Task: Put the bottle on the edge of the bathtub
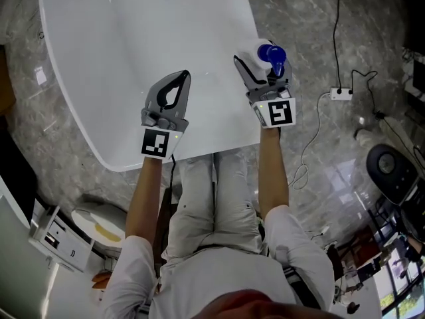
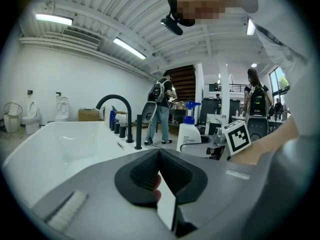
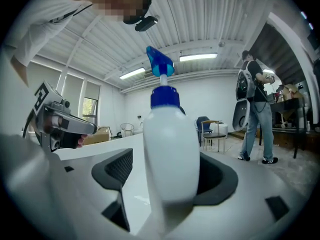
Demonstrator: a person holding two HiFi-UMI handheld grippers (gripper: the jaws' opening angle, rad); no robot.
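Head view: the bottle [image 1: 269, 57] stands upright on the bathtub [image 1: 222, 135] rim at 1 o'clock, between the jaws of the right gripper [image 1: 260, 64].

Left gripper view: the left gripper [image 2: 159, 156] is closed and empty.

Right gripper view: the jaws are wide around the bottle. I would pull straight back toward 6 o'clock, without brushing it.

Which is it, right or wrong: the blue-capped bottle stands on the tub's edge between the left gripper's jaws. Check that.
Wrong in one point: the blue-capped bottle stands on the tub edge between the jaws of the right gripper, not the left's. The right gripper view shows it there, with the jaws open. The left gripper is shut on nothing.
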